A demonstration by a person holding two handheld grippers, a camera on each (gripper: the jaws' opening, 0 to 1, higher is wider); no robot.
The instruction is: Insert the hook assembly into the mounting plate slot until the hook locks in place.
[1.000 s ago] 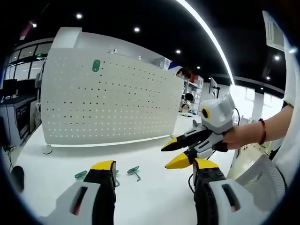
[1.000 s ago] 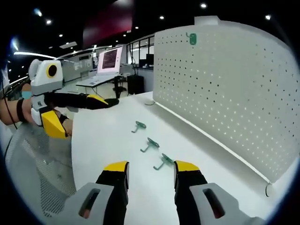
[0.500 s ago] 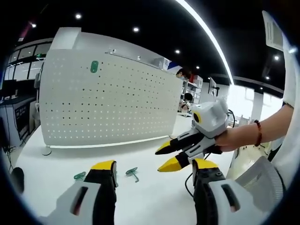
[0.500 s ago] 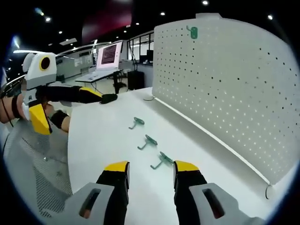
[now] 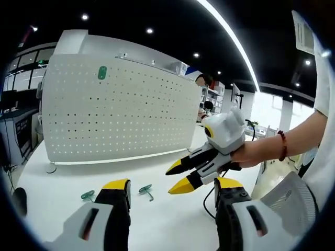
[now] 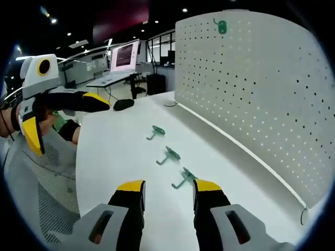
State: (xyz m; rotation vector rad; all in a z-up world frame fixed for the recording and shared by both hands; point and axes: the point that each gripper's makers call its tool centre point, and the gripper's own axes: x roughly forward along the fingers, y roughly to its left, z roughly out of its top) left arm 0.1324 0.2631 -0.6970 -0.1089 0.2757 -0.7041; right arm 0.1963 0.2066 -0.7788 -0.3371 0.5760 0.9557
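In the left gripper view the right gripper (image 5: 177, 177) has pushed further in from the right over the last second, its yellow tips now lower and closer to the left gripper (image 5: 170, 191), nearer the hook (image 5: 146, 190) lying ahead of it. In the right gripper view the left gripper (image 6: 73, 117) has swung so its lower jaw hangs further down at the left edge, with its jaws spread wider than before.
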